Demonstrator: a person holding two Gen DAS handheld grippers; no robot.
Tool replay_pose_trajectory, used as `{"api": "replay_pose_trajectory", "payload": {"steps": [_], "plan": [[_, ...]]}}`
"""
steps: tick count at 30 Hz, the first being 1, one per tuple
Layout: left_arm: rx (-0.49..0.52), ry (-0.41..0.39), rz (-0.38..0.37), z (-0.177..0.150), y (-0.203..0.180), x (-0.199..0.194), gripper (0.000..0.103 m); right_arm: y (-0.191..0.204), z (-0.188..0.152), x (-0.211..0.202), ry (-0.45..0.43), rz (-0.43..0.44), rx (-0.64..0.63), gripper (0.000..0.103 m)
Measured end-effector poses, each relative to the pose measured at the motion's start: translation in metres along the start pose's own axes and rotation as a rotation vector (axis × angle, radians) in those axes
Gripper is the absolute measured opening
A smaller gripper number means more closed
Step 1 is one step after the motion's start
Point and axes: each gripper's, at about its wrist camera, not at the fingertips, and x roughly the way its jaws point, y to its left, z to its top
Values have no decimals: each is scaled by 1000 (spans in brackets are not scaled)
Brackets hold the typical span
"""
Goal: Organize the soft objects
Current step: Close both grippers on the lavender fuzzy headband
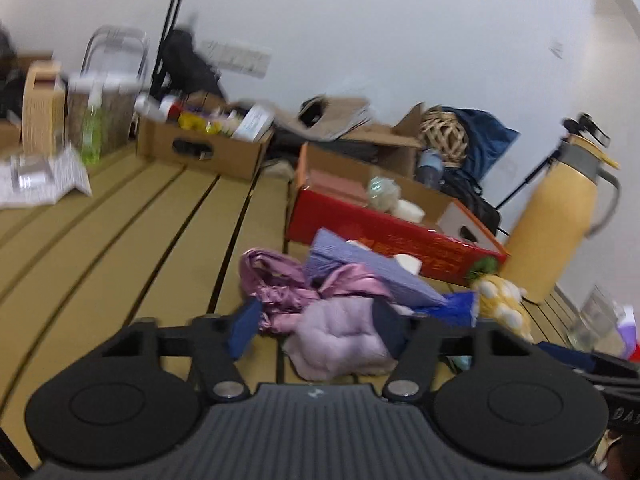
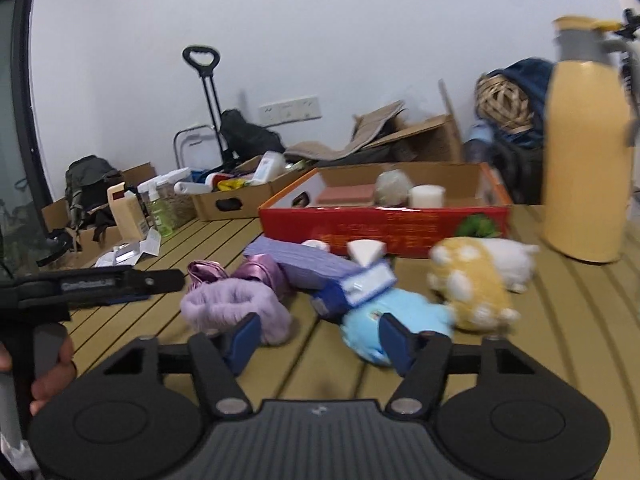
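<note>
Overhead and behind, a plain white wall [image 2: 320, 40] backs a cluttered room, and below it a tan slatted wooden table [image 1: 132, 220] carries a long red cardboard box [image 2: 380, 224] and a tall yellow flask [image 2: 584, 152] at its far side. Nearer, the soft things lie heaped mid-table: a fluffy lilac plush [image 1: 340, 336] beside crumpled pink satin cloth [image 1: 280, 284], a pale blue plush toy [image 2: 396, 320] and a yellow white-spotted one [image 2: 472, 284]. The left gripper [image 1: 316, 330] stands apart, its jaws around the lilac plush with contact too blurred to tell, and the right gripper [image 2: 320, 338] stands apart too, its right finger just before the blue toy.
</note>
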Motion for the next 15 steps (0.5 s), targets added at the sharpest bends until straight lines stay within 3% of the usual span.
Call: {"api": "replay_pose_trajectory", "payload": {"steps": [2,7,9,11,15], "plan": [[-32,49,-24,-4,9,12,31,6,7,25,16,16,-13,55],[0,113,-40,-33,15,3,32,19,23,60,5,51,-41,54],[-32,121,-66,-37,21,-6,39,21,23,68,18,54,-60,54],[-89,101,-109,-31,28,-16,55,24,17,70,42,44,-75,54],[-117,81,-146,-12,29,-11,61,24,-2,59,73,58,-26,56]]}}
